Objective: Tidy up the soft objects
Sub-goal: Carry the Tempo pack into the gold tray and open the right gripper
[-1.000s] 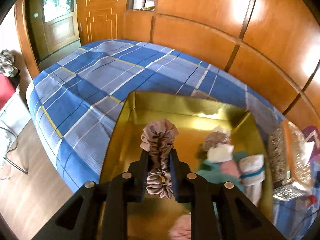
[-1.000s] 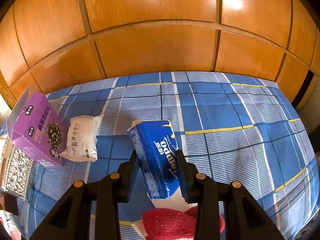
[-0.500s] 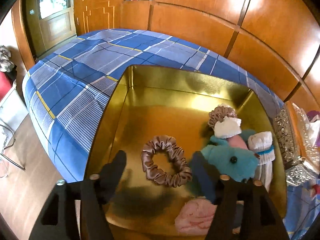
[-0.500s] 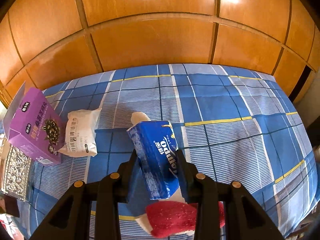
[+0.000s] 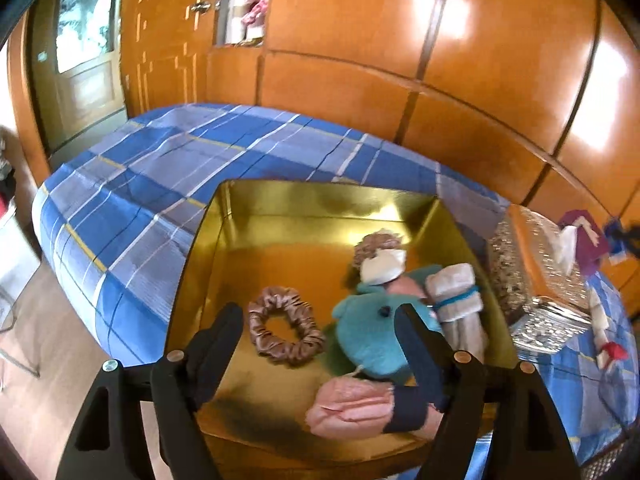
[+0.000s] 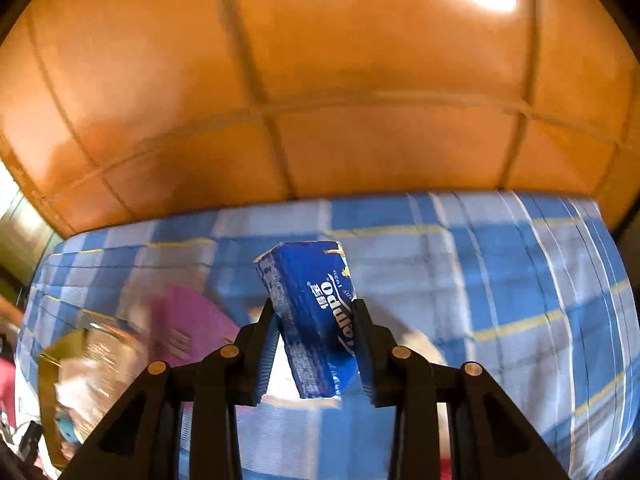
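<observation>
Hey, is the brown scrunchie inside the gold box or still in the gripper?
Inside. The scrunchie lies flat on the floor of the gold box, and the left gripper, jaws just opened, holds nothing.

Blue plaid bedspread (image 5: 168,168) lies below orange wooden wall panels (image 5: 360,92).

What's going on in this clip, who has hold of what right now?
A person with a gripper in each hand is sorting soft things into a gold box on a blue plaid bed. The left gripper has just been opening; its jaws are empty above the pink-brown scrunchie, which lies on the box floor beside a teal plush toy, rolled cloths and a pink item. The right gripper is shut on a blue tissue pack, held clear above the bed.
</observation>
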The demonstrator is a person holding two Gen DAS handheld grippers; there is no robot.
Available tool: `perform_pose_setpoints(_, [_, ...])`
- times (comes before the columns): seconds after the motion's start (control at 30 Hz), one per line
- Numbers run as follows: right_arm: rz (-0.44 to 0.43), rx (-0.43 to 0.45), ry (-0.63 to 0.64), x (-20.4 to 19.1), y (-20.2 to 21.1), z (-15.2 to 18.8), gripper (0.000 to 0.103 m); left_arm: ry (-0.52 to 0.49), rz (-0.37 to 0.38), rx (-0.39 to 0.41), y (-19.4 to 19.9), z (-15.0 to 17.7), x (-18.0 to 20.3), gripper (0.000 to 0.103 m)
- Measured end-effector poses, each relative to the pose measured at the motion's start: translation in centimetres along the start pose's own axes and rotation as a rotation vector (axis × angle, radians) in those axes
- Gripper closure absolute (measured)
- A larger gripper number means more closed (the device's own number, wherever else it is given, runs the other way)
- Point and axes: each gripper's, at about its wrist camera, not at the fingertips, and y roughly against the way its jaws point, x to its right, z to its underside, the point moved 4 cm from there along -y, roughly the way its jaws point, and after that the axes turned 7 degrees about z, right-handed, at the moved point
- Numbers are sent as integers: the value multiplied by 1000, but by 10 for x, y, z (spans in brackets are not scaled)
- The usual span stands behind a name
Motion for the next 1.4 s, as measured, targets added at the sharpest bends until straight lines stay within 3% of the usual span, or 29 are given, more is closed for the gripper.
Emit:
perform_pose_setpoints(0.17, [-58,79,131,-83,16,-28,69,-8,26,23,10,-1,5,21])
perform_pose_setpoints(0.33, [-189,107,277,-165,30,-18,69,-24,24,34,15,2,6,20])
perform_pose_setpoints(0.57, [-399,79,487,-265,56,52,69,2,-26,57,21,0,-6,21])
perform_pose_setpoints(0.77, [-587,-41,567,-329,57,128,69,82,-114,80,28,0,-37,21])
perform_pose_setpoints(0.97, [-601,-161,573,-375,30,184,69,116,-159,113,36,-3,-56,20])
perform_pose_setpoints(1.17, [-623,-214,543,-408,9,195,66,93,-163,127,38,-5,-55,20])
perform_pose_setpoints(1.4, [-592,-236,517,-403,1,200,60,70,-159,131,37,-4,-49,20])
